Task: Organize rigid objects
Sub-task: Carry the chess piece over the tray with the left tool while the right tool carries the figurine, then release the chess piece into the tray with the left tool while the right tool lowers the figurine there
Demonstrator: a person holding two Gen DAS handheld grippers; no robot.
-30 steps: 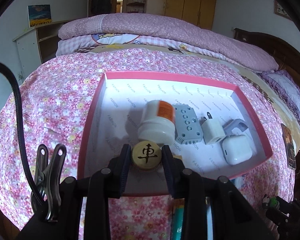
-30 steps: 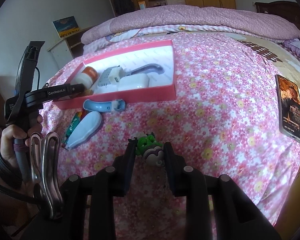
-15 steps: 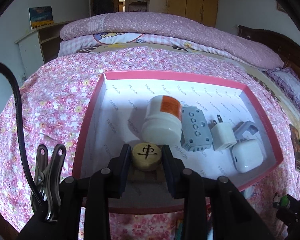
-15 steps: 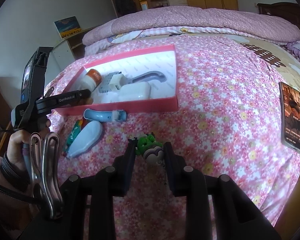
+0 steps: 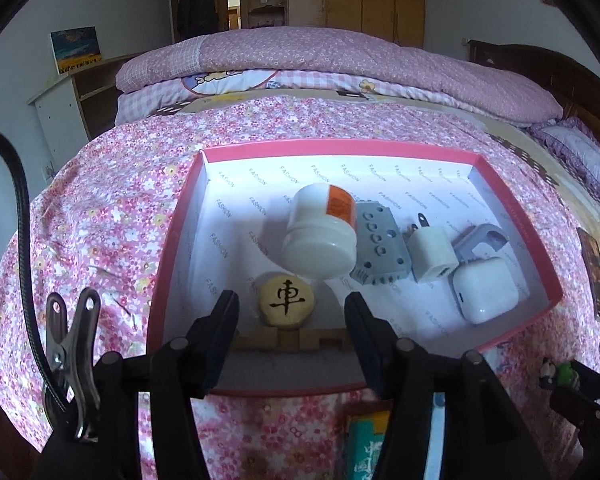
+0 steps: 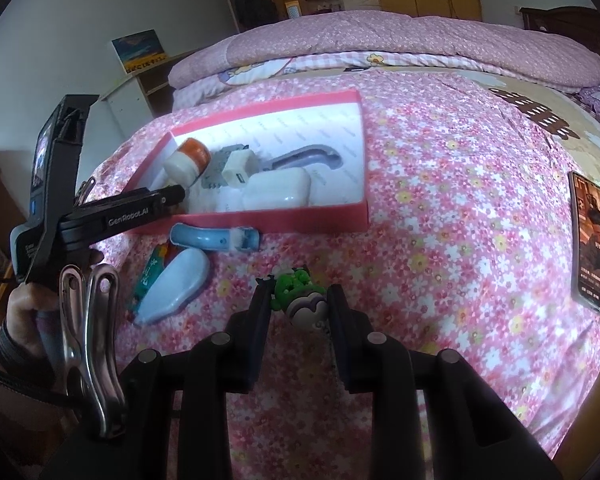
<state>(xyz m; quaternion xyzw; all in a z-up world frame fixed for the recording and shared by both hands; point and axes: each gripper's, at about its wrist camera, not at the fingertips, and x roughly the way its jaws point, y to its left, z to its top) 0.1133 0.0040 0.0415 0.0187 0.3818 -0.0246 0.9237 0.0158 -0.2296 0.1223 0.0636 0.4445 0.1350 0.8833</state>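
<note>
The chess piece (image 5: pixel 286 299) sits in the pink box (image 5: pixel 172 240), near corner, propped on a wooden block (image 5: pixel 284 338) with its face tilted up and just short of the white bottle (image 5: pixel 320 236). The left gripper (image 5: pixel 287 312) has just been opening: jaws spread now, the piece between them but clear of both pads. That perch looks shaky to me. If the jaws back out crooked, a pad could clip the piece and tip it off the block or nudge it against the bottle, which lies on its side and could roll into the grey plug strip (image 5: pixel 378 244) beside it.

Outside the box, on the bed (image 6: pixel 440 200), the right gripper (image 6: pixel 298 304) has its jaws pinching the green toy (image 6: pixel 300 298). It's lumpy and its chain dangles; the hold could twist on the way to the box, or the chain could snag the box wall.
</note>
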